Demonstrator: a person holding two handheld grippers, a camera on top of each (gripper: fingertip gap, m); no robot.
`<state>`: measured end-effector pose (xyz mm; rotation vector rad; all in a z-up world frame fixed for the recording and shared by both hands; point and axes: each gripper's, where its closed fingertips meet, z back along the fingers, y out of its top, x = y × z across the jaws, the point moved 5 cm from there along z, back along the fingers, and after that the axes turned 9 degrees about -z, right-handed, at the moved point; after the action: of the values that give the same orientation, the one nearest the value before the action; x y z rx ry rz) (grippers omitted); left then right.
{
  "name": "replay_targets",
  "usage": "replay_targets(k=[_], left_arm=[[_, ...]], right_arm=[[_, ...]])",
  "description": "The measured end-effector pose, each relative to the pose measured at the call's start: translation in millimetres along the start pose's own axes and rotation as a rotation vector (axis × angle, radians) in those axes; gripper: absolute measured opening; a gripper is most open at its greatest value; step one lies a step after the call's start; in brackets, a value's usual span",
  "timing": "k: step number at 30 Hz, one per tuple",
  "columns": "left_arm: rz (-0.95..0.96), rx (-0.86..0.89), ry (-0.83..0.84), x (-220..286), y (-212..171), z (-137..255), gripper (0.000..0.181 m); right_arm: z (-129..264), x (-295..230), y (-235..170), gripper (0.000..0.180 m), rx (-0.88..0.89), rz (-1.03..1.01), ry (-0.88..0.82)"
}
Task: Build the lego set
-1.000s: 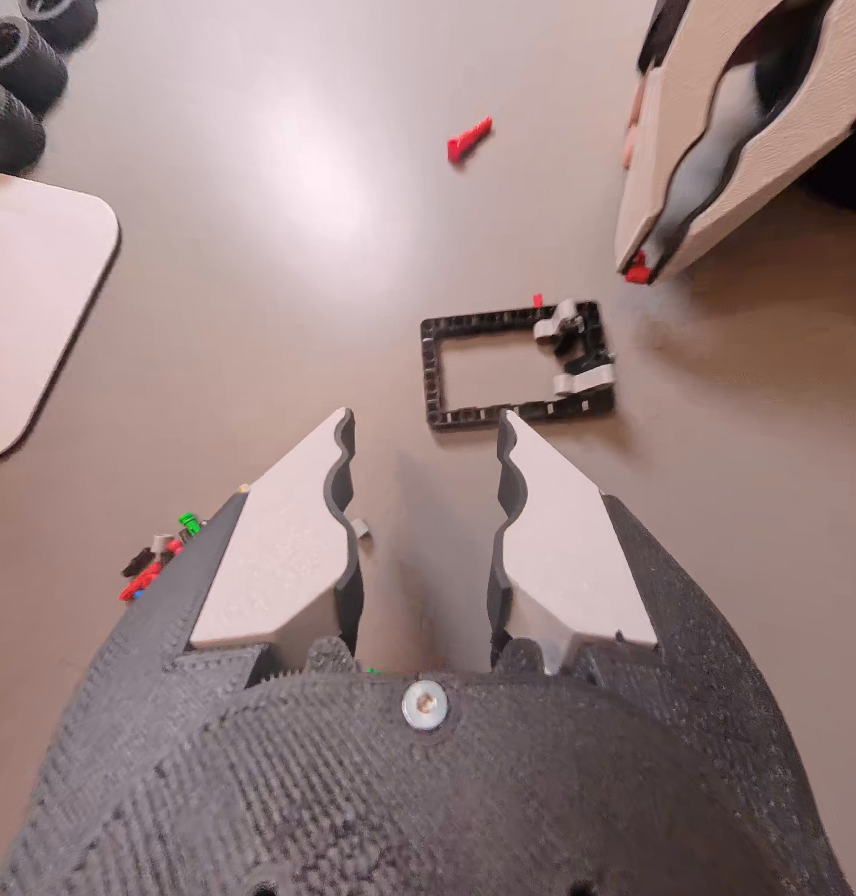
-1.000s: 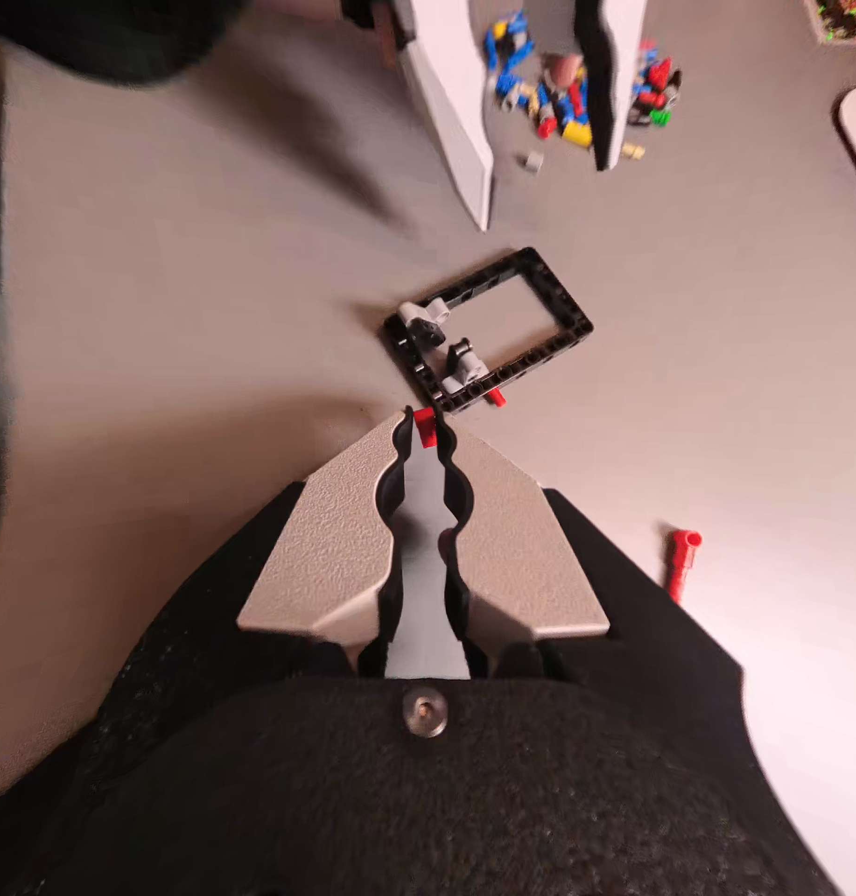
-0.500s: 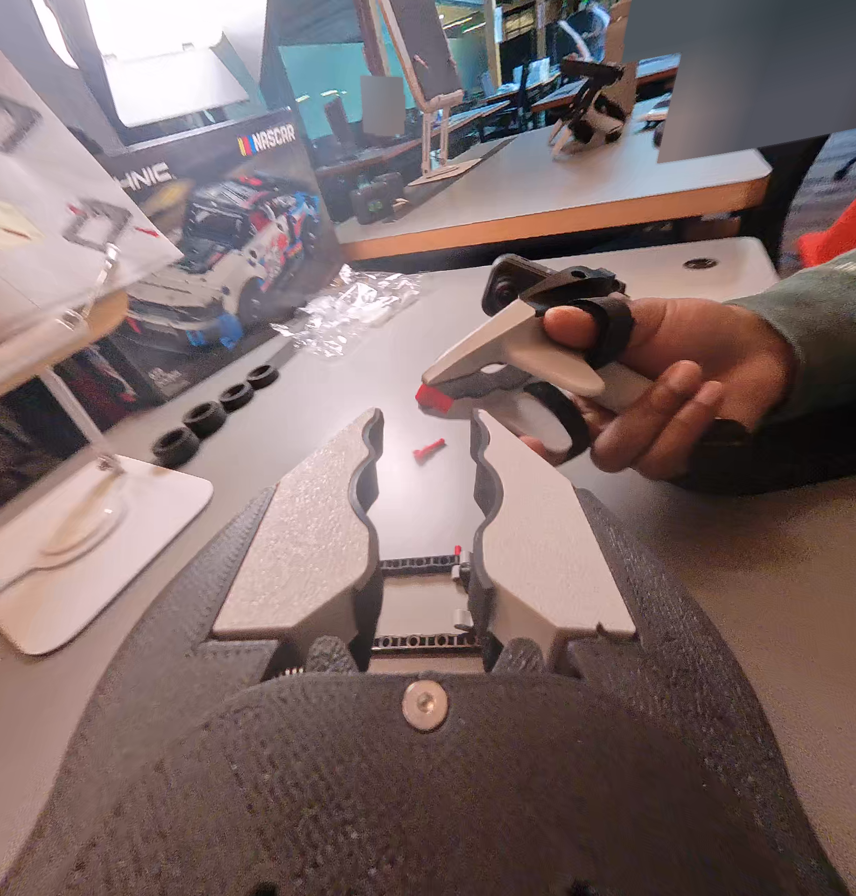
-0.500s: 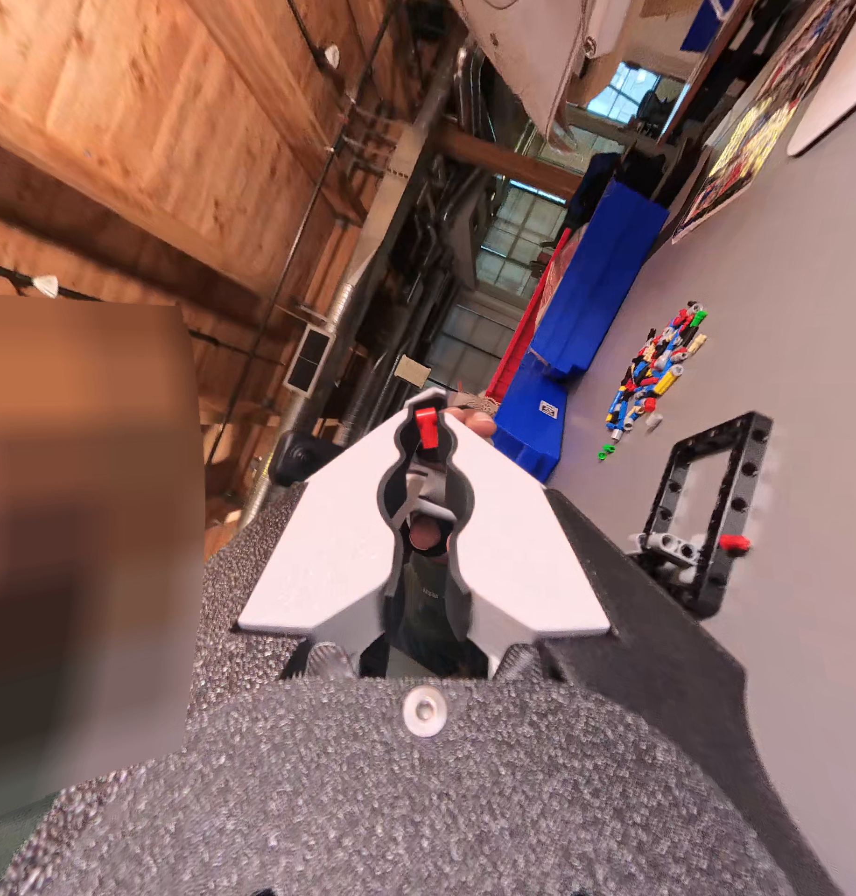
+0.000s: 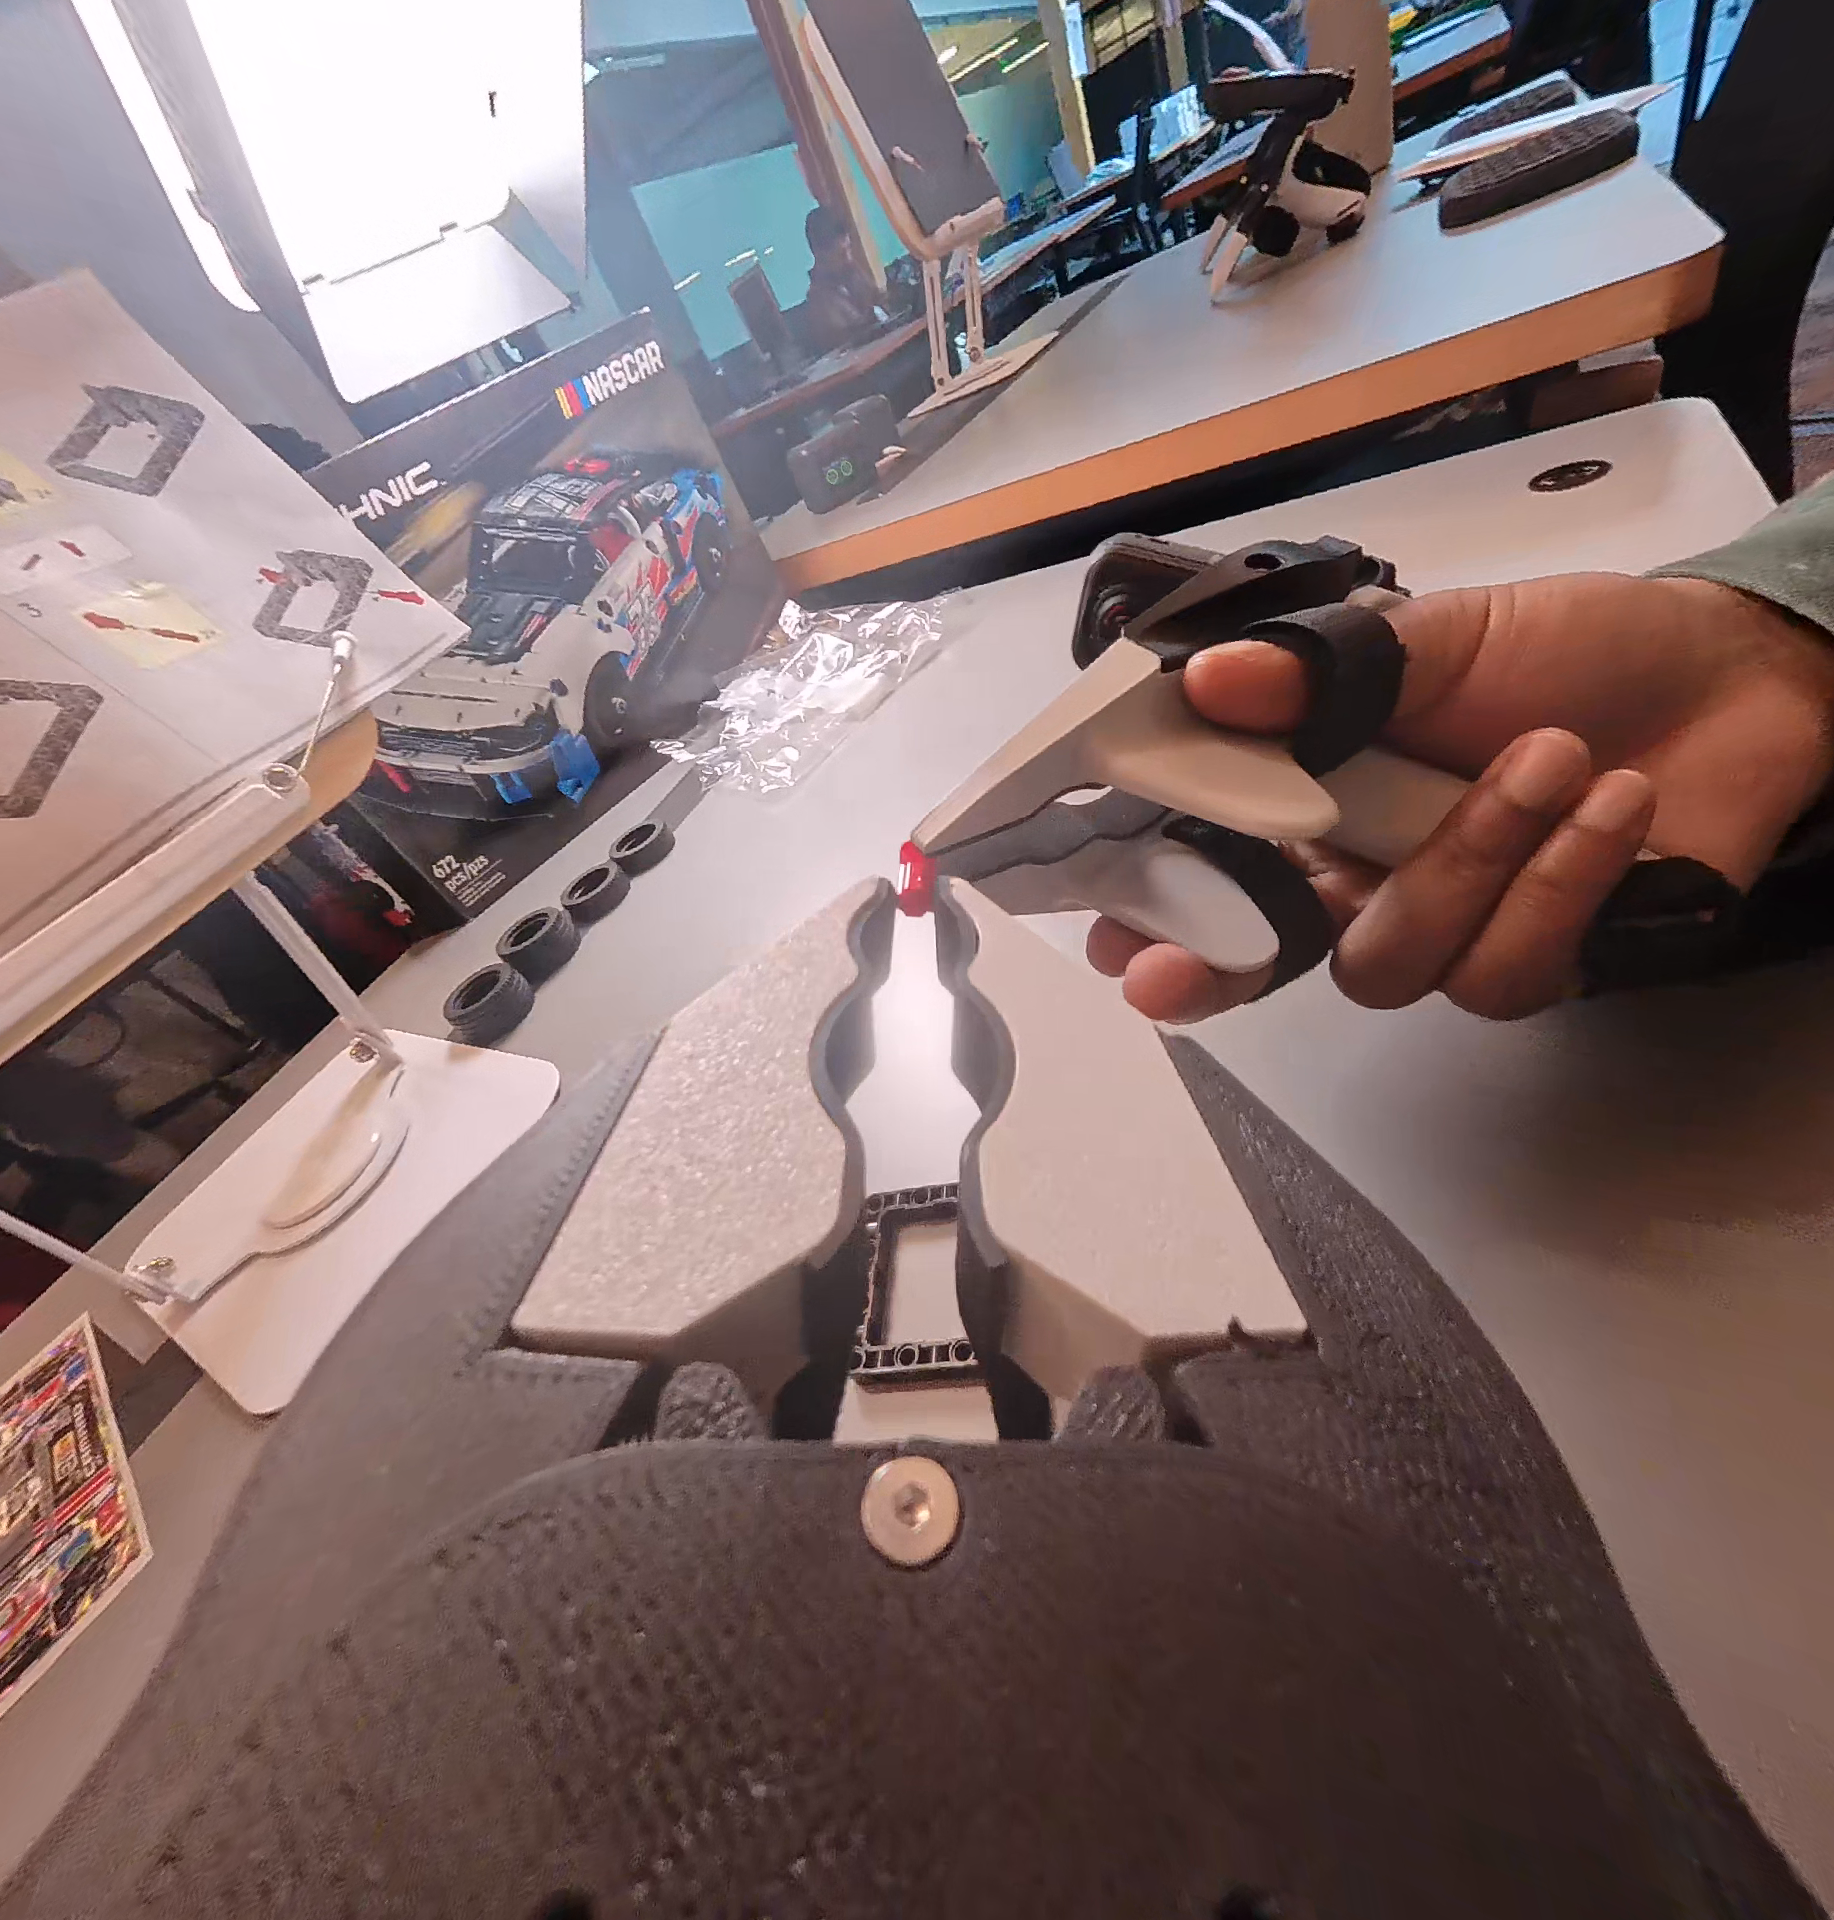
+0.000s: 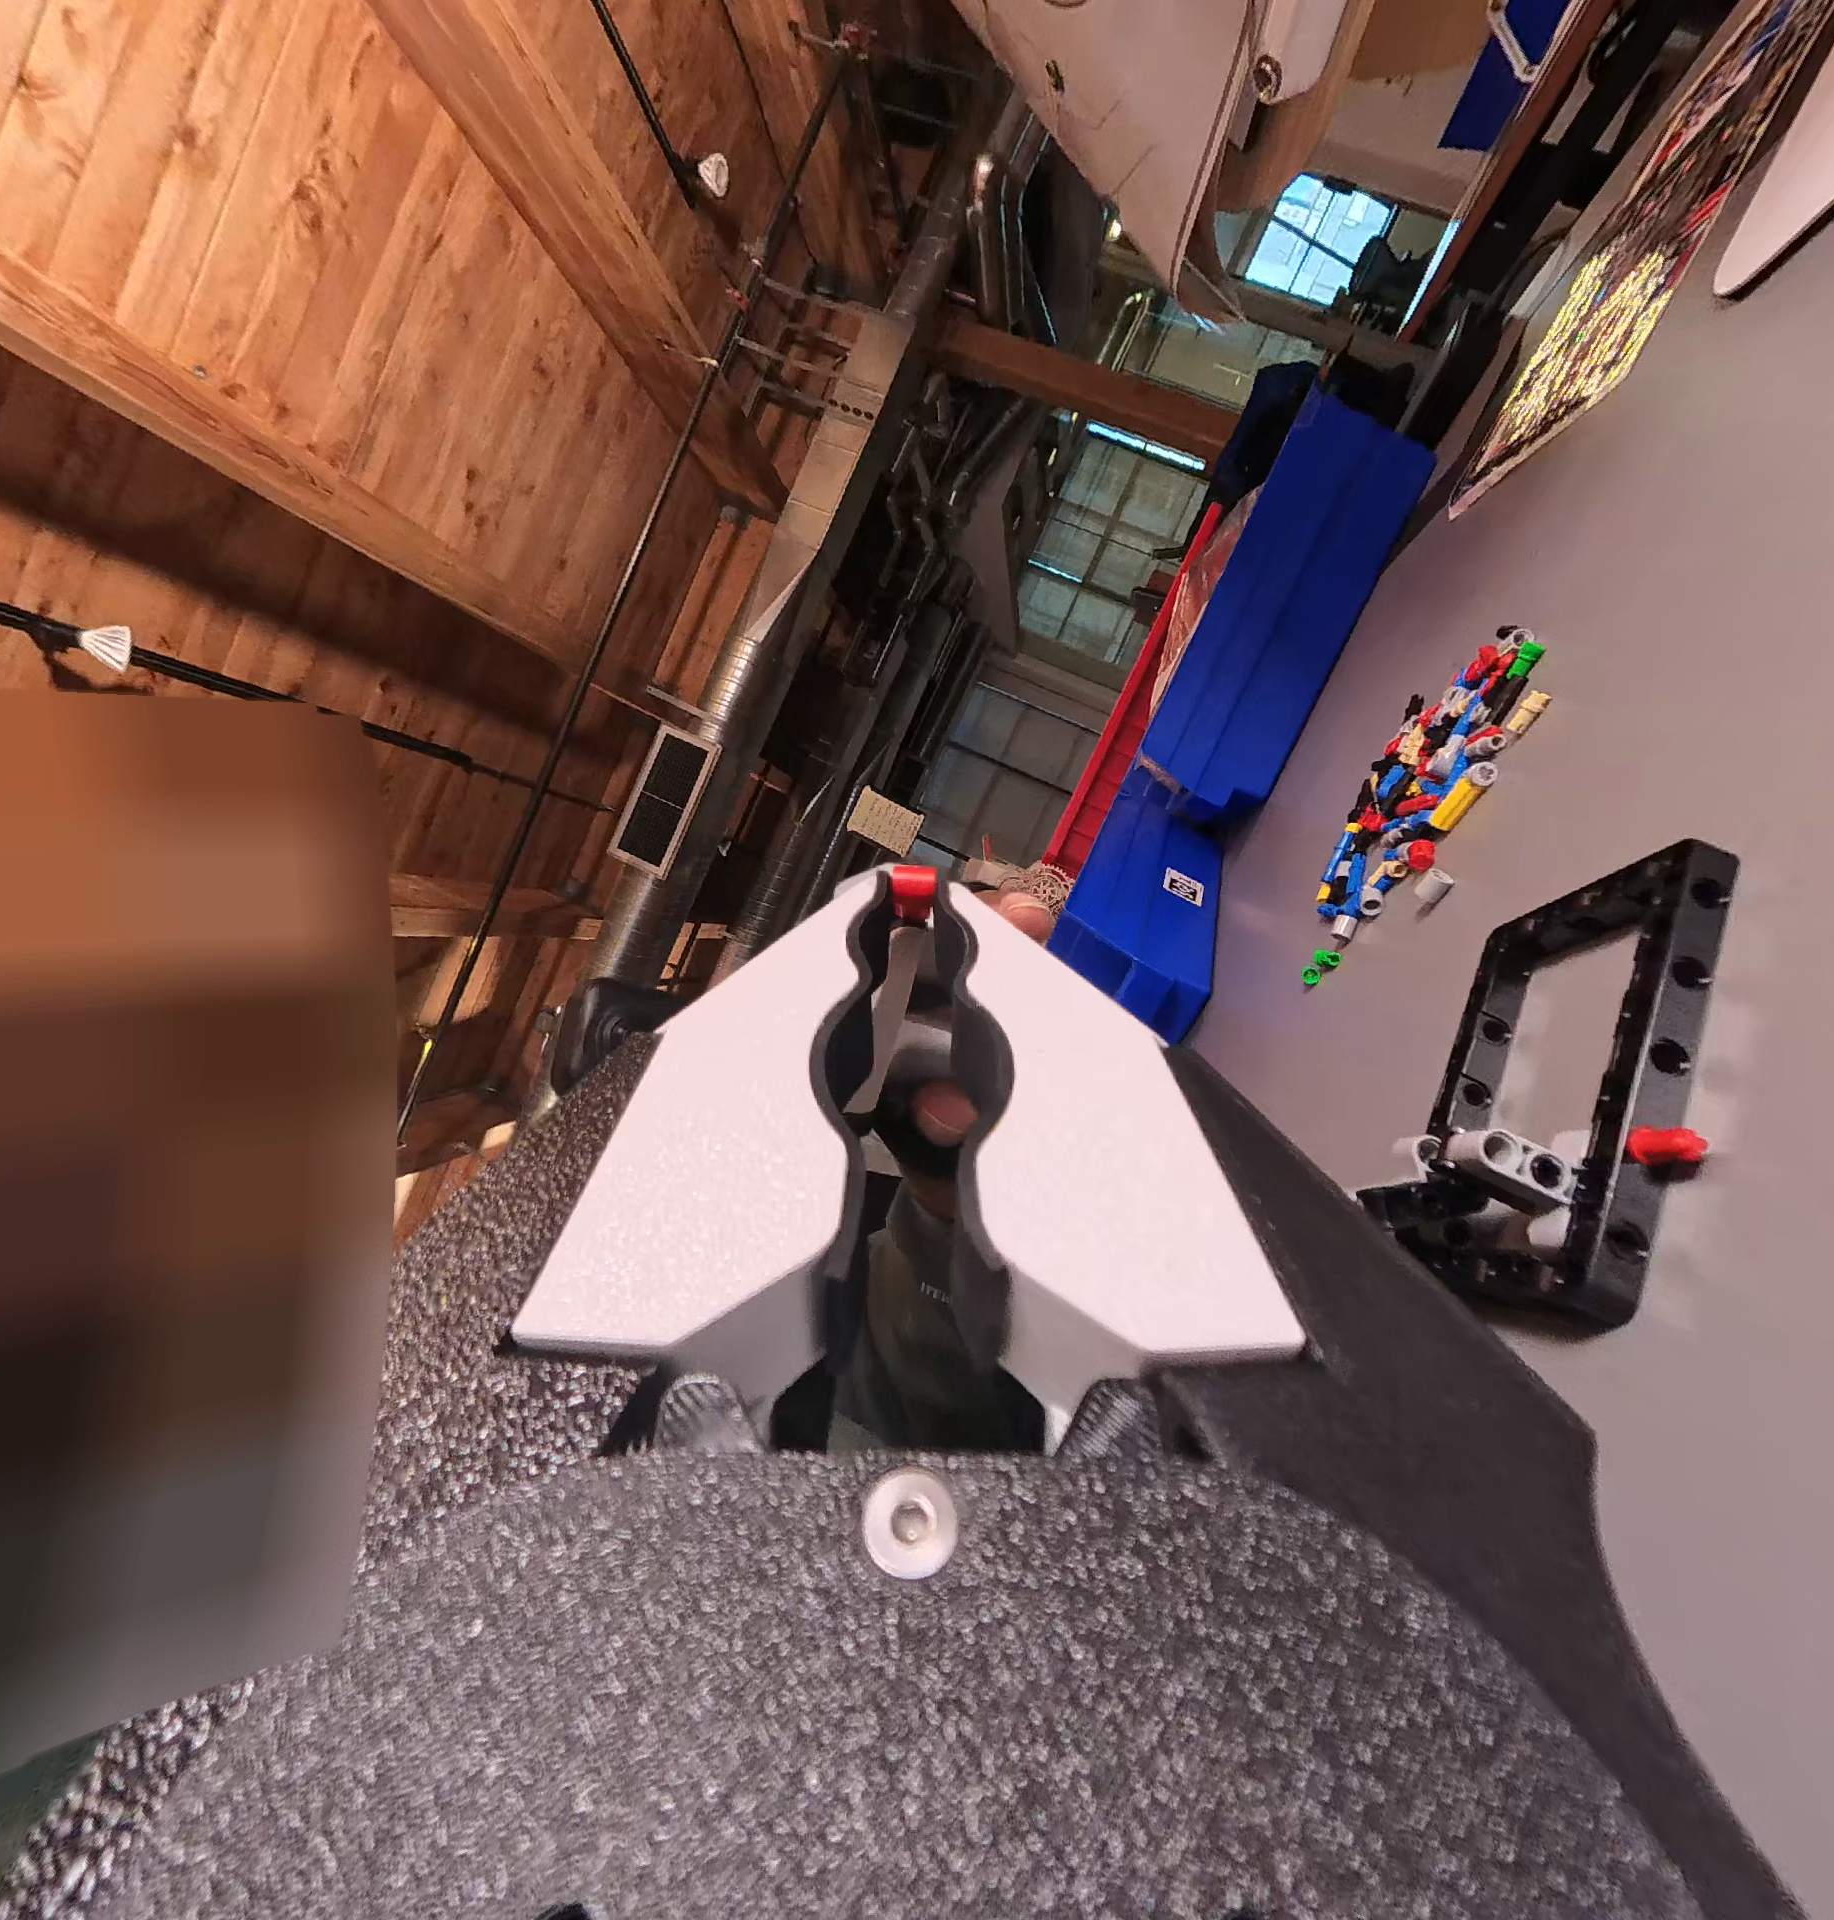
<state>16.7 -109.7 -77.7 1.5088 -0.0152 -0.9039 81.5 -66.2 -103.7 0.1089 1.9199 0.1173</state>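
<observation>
My right gripper is shut on a small red pin at its tips. In the left wrist view a hand holds that right gripper and brings the red pin between the tips of my left gripper. The left jaws have narrowed onto the pin, so both grippers meet on it above the table. The black rectangular frame, with grey connectors and another red pin, lies on the table. The frame also shows through the left jaws' gap.
A pile of loose coloured pieces lies beyond the frame, near blue bins. To the left are an instruction booklet on a stand, the set's box, several black tyres, a plastic bag and a sticker sheet. My left and right fingertips are right by each other.
Both grippers rose from looking down at the table to a level pose. The right gripper brought the red pin to the left gripper's tips, and the left jaws narrowed around it.
</observation>
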Motion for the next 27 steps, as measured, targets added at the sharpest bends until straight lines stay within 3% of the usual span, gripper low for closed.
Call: replay_targets(k=[12, 13, 15, 17, 18, 22, 27], left_arm=[[0.005, 0.062, -0.186, 7, -5, 6, 0.006], [0.029, 0.05, -0.175, 4, -7, 4, 0.013], [0.108, -0.017, -0.186, -6, -19, 2, 0.036], [0.203, -0.112, -0.244, -16, -40, 1, 0.048], [0.239, -0.172, -0.283, -18, -54, 2, 0.052], [0.371, -0.337, -0.414, -18, -100, 10, 0.062], [0.359, -0.409, -0.481, -10, -114, 11, 0.064]], right_arm=[[6, -13, 1, 0.005, -0.399, 0.411, -0.151], [6, -13, 8, 0.005, -0.422, 0.469, -0.176], [13, -4, 45, 0.006, -0.447, 0.7, -0.362], [28, 21, 103, 0.006, -0.488, 0.997, -0.667], [36, 36, 122, 0.006, -0.555, 1.039, -0.773], [43, 72, 142, 0.006, -0.752, 1.019, -0.893], [46, 80, 138, 0.007, -0.895, 1.117, -0.988]])
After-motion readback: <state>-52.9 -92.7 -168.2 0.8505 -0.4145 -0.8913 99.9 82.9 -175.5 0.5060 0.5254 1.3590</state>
